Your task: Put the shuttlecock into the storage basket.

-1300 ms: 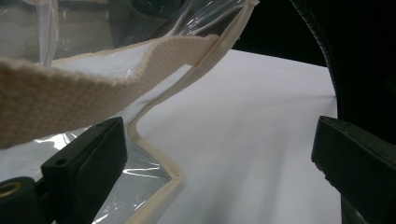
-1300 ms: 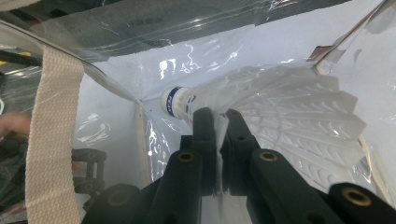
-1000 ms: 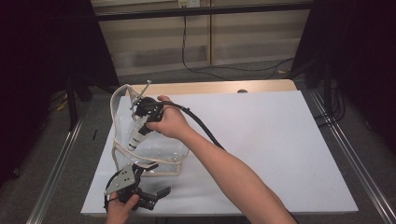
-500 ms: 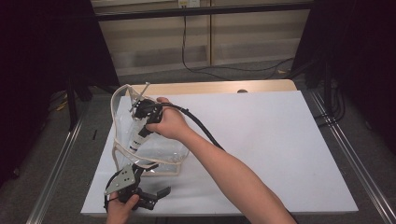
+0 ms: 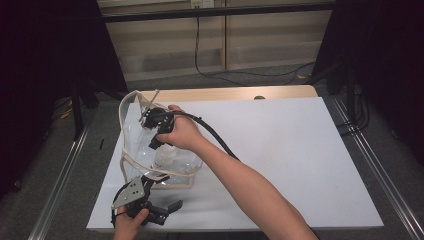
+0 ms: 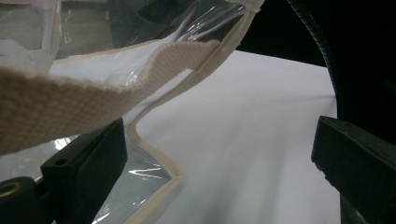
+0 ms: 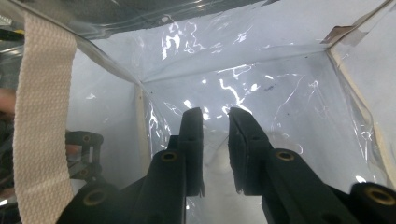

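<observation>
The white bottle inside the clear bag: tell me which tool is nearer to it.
Right. The right tool reaches down inside the clear bag, right over the white bottle, its jaws having just opened. The left tool sits outside, at the bag's near edge.

Clear plastic bag [image 5: 177, 160], glossy with white glints, trimmed in cream edging. Its woven strap [image 6: 70, 98] is cream too, ribbed in texture. White tabletop [image 5: 300, 160] with a pale wood strip [image 5: 225, 93] at the far edge. Both grippers black, left gripper [image 5: 157, 212] topped with a grey plate.

dim room, bright white table [image 5: 300, 150], glare on clear plastic bag [image 7: 243, 70], blurred close-ups.
</observation>
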A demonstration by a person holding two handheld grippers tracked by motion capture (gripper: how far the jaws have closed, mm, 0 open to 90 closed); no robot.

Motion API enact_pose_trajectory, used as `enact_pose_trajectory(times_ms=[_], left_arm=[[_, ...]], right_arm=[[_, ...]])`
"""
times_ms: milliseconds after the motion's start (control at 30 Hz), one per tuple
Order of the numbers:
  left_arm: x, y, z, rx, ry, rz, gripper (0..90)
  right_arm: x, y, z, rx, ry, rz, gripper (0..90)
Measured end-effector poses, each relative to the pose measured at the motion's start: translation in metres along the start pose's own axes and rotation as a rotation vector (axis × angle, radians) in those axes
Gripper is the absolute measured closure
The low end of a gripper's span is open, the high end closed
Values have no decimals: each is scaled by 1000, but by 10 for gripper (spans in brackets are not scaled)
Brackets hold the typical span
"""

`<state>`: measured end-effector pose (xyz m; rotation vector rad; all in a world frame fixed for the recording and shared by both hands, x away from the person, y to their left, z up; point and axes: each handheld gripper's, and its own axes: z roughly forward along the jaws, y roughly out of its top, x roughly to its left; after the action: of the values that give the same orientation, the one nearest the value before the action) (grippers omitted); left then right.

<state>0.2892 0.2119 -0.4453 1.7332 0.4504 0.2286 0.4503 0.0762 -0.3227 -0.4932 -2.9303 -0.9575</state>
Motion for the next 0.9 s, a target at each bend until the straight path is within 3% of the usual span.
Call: enact_pose_trajectory(times_ms=[133,333,900], left_arm=[[0,0,0,1,0,0,37],[0,0,-1,-1,3,1,37],[-2,1,0,-3,1,2,37]], right_arm=[[0,0,-3,-9,-13,7,657],[0,1,-12,-58,-43,23,447],[10,-1,-44,-125,-21,25,213]])
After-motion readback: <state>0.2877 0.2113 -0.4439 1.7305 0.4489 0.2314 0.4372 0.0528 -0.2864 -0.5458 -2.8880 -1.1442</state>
